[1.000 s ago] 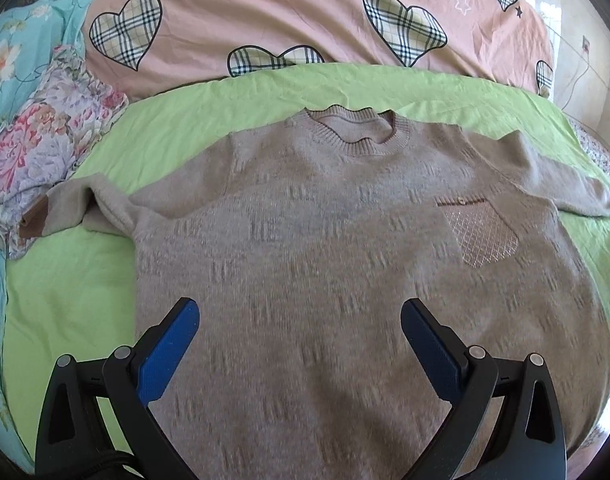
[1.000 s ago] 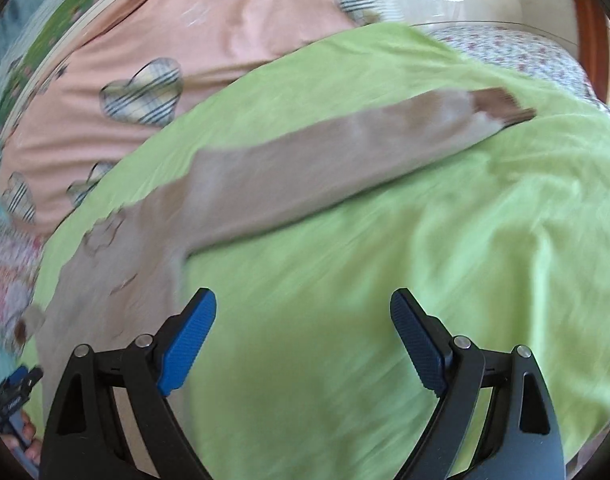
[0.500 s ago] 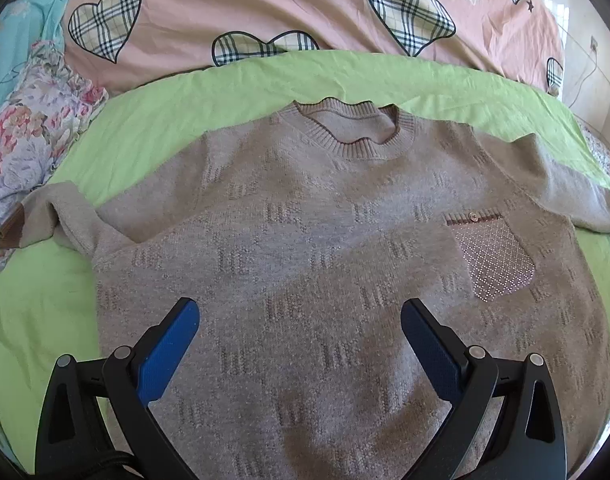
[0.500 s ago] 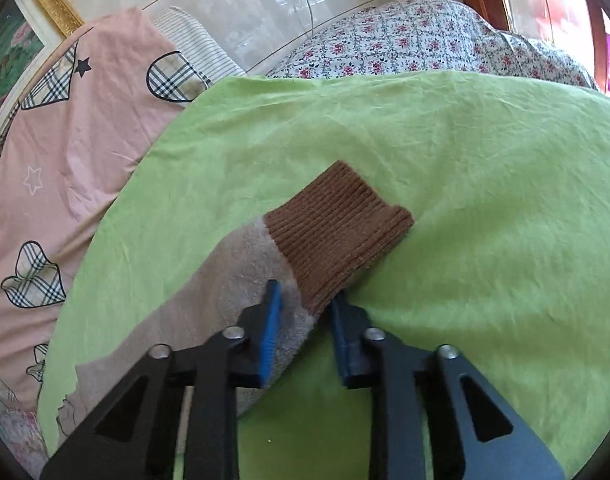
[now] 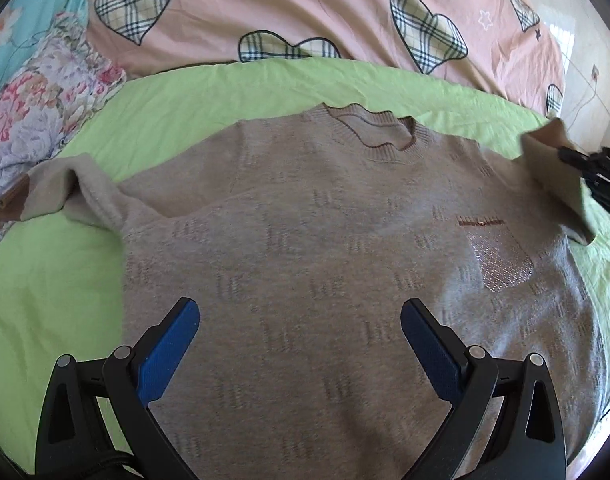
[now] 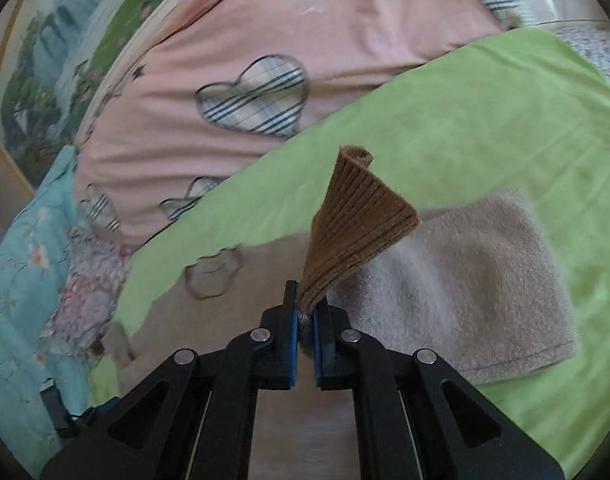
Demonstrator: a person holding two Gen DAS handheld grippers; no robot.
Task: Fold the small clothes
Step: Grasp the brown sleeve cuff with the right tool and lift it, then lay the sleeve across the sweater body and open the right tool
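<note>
Right gripper (image 6: 305,320) jaws clamp the sweater (image 5: 325,260) sleeve's brown cuff (image 6: 353,224), lifted for folding inward; left gripper (image 5: 301,344) jaws open above the body.

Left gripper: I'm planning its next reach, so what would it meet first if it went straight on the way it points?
Probably the sweater body between its open fingers; the left gripper seems angled down, though depth is unclear.

Right hand-held gripper (image 6: 303,322) pinches the sweater's brown cuff (image 6: 355,228).
</note>
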